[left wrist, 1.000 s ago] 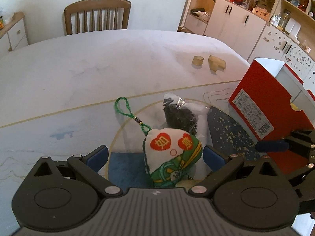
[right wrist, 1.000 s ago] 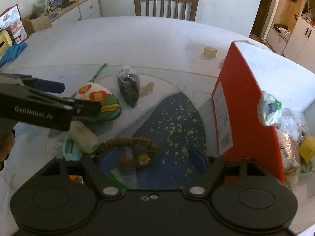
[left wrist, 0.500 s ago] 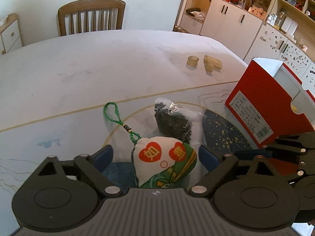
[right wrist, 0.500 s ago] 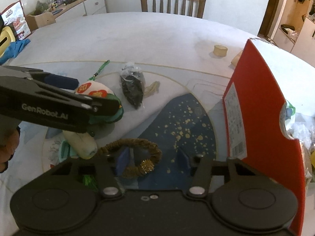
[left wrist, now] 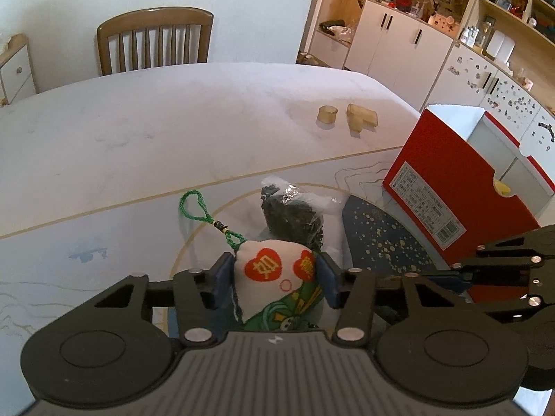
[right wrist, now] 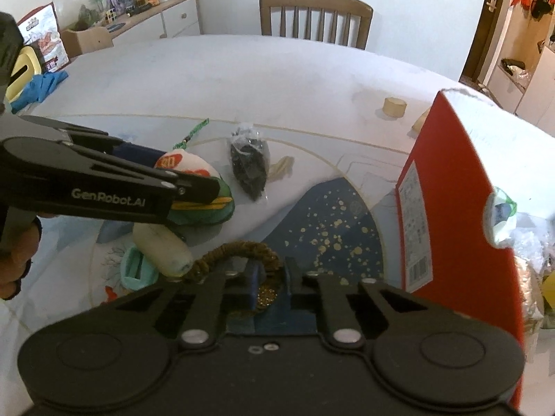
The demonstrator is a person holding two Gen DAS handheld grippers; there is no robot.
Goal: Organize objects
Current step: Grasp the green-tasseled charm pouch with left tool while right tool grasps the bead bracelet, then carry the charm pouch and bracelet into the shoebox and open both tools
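Observation:
A white and green plush sachet (left wrist: 267, 267) with red hearts and a green cord lies on the table mat. My left gripper (left wrist: 274, 279) straddles it; its jaws are closing and both blue pads press on its sides. A brown braided ring (right wrist: 239, 249) with a gold charm lies near the front edge, and my right gripper (right wrist: 270, 279) is shut on the charm end. The right wrist view shows the left gripper (right wrist: 208, 187) from the side over the sachet (right wrist: 187, 163). An open red box (left wrist: 451, 187) stands at the right.
A clear bag of dark bits (left wrist: 291, 218) lies just beyond the sachet. A white cylinder (right wrist: 163, 246) and a teal piece (right wrist: 135, 270) sit left of the ring. Two tan rolls (left wrist: 327, 116) lie farther back. A wooden chair (left wrist: 152, 41) stands behind the table. The red box (right wrist: 447, 187) holds several packets.
Both grippers closed from wide open: the left pads came in against the sachet, the right pads shut on the ring's charm end. Neither hand shifted much.

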